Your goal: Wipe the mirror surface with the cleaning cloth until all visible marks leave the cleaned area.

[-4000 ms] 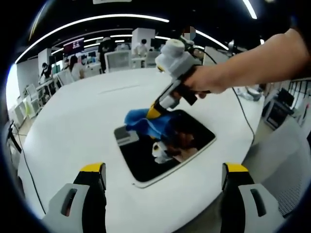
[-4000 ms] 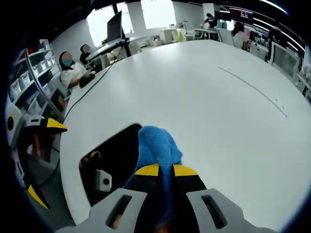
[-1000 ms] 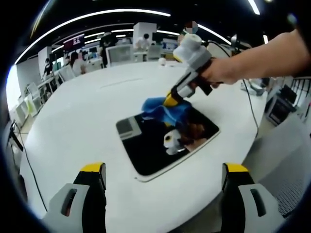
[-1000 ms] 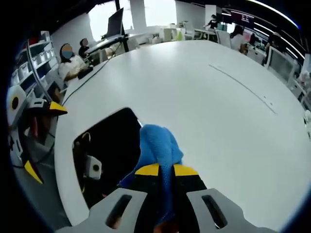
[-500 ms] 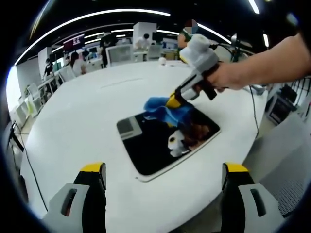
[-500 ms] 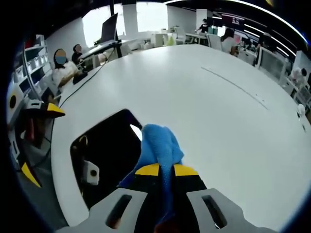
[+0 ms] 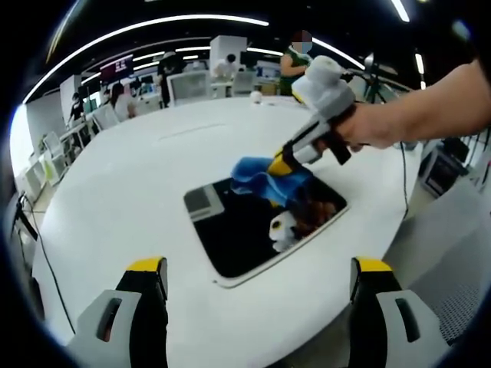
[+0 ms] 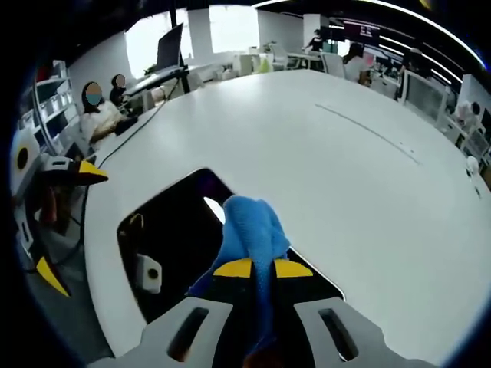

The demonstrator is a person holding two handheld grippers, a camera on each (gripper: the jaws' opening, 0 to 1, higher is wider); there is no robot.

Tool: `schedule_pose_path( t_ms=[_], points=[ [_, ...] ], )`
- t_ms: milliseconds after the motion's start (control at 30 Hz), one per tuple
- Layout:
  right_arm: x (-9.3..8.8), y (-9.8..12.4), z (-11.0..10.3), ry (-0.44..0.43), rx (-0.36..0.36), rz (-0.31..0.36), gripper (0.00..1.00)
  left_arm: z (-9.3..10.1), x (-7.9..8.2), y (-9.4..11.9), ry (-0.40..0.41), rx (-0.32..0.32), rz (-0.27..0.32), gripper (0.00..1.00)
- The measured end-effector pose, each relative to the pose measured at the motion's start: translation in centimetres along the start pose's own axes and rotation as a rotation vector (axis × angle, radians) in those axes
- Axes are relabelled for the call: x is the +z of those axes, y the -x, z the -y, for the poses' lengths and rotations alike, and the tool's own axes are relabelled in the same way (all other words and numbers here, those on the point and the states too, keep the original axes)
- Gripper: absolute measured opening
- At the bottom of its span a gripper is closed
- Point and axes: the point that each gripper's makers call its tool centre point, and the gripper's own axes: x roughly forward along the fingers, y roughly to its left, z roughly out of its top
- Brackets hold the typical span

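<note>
A dark rectangular mirror [image 7: 245,230] with a white rim lies flat on the round white table [image 7: 130,192]. In the left gripper view my right gripper [image 7: 281,164], held by a hand, is shut on a blue cleaning cloth [image 7: 261,175] and presses it onto the mirror's far edge. My left gripper [image 7: 257,268] stands open in front of the mirror, apart from it. In the right gripper view the blue cloth [image 8: 249,226] sticks out from between the shut jaws of my right gripper [image 8: 261,268] over the mirror [image 8: 173,230].
The table [image 8: 345,176] is wide and bare around the mirror. The table's near edge drops to a grey floor [image 7: 453,253]. Desks, monitors and seated people [image 8: 96,107] stand beyond the table. A cable [image 7: 387,180] runs across the table's right side.
My right gripper with the cloth has slid along the mirror's far edge toward the right, away from the left end where it was four seconds ago. The left gripper has not moved.
</note>
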Motion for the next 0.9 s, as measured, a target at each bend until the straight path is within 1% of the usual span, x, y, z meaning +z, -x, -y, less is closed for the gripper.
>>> schedule_pose_path(
  t_ms=[233,533,667,733,800,900],
  points=[
    [-0.4,0.3,-0.5,0.003,0.026,-0.010,0.03,0.1,0.1,0.1,-0.001,-0.002,0.001,1.00],
    [-0.9,0.7,-1.3,0.006,0.026,-0.010,0.03,0.0,0.1,0.2,0.002,-0.002,0.006,1.00],
    [-1.2,0.9,-1.7,-0.001,0.023,-0.014,0.03,0.3,0.0,0.1,-0.008,-0.012,-0.007,1.00],
    [-1.3,1.0,-1.8,-0.006,0.023,-0.016,0.03,0.4,0.0,0.1,0.005,-0.022,-0.005,1.00],
    [-1.5,1.1,-2.0,-0.006,0.022,-0.014,0.03,0.3,0.1,0.1,-0.006,-0.018,0.000,1.00],
    [-1.8,1.4,-2.5,-0.003,0.023,-0.011,0.03,0.2,0.1,0.1,0.003,-0.010,0.003,1.00]
  ],
)
